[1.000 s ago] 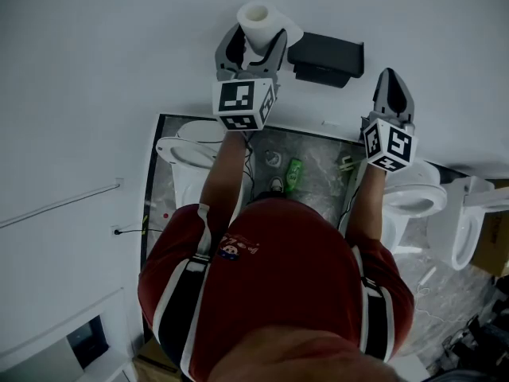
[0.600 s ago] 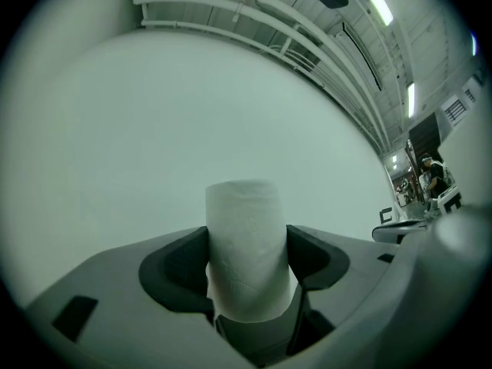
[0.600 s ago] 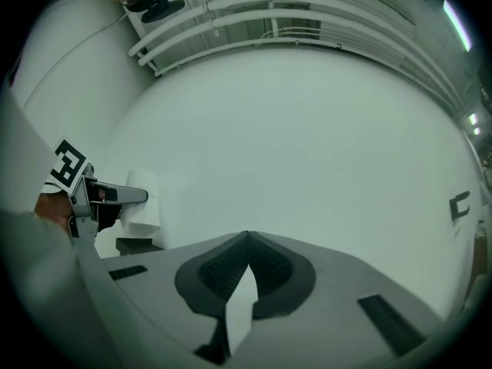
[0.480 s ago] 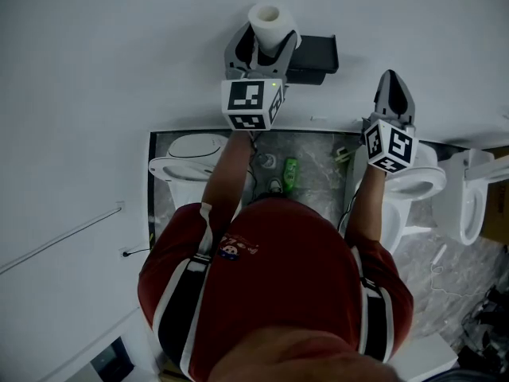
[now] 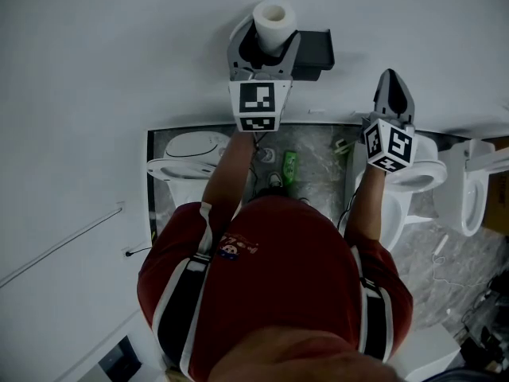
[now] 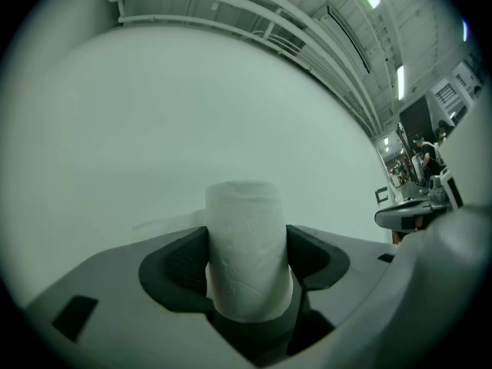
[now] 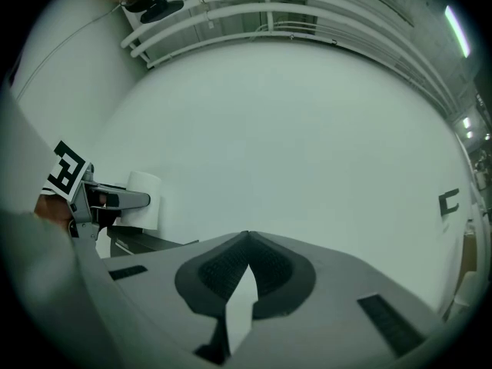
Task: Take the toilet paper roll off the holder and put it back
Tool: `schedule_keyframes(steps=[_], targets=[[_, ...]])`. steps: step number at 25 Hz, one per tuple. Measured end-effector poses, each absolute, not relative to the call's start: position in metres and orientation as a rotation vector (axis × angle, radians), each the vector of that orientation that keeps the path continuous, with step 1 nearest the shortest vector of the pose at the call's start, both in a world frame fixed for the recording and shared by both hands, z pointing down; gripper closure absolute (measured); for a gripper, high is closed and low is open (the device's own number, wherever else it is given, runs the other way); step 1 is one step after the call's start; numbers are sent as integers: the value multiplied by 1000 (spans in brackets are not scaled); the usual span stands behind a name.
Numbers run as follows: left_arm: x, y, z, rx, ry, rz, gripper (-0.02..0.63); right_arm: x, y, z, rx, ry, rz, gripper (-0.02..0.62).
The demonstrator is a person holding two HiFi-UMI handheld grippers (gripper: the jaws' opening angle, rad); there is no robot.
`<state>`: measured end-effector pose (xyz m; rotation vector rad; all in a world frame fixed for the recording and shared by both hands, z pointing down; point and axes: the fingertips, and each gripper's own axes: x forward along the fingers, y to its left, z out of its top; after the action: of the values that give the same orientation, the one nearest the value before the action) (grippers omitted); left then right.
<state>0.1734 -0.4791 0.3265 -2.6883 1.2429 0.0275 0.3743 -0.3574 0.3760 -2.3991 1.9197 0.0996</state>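
A white toilet paper roll (image 5: 272, 18) stands upright between the jaws of my left gripper (image 5: 266, 35), which is shut on it close to the white wall. In the left gripper view the roll (image 6: 246, 244) fills the gap, and both pads (image 6: 188, 261) press its sides. The black holder (image 5: 316, 48) is on the wall just right of the roll, partly hidden by the gripper. My right gripper (image 5: 394, 87) hangs further right, shut and empty, its tips touching (image 7: 246, 241). From there the roll (image 7: 144, 198) shows at far left.
White wall fills the upper part of every view. Below, white toilets (image 5: 188, 156) (image 5: 415, 180) (image 5: 469, 193) stand on a marbled floor with a green bottle (image 5: 290, 165). The person's red shirt (image 5: 278, 277) fills the lower middle of the head view.
My left gripper has carried the roll to the right, closer to the black holder. The right gripper has hardly shifted in the picture.
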Motion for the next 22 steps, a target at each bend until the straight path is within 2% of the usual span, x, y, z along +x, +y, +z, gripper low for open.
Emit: schedule_keyframes(steps=[22], targets=[[162,-486,359,-2737,1309,0,270,363,-371,385,-2368,1977,70,588]])
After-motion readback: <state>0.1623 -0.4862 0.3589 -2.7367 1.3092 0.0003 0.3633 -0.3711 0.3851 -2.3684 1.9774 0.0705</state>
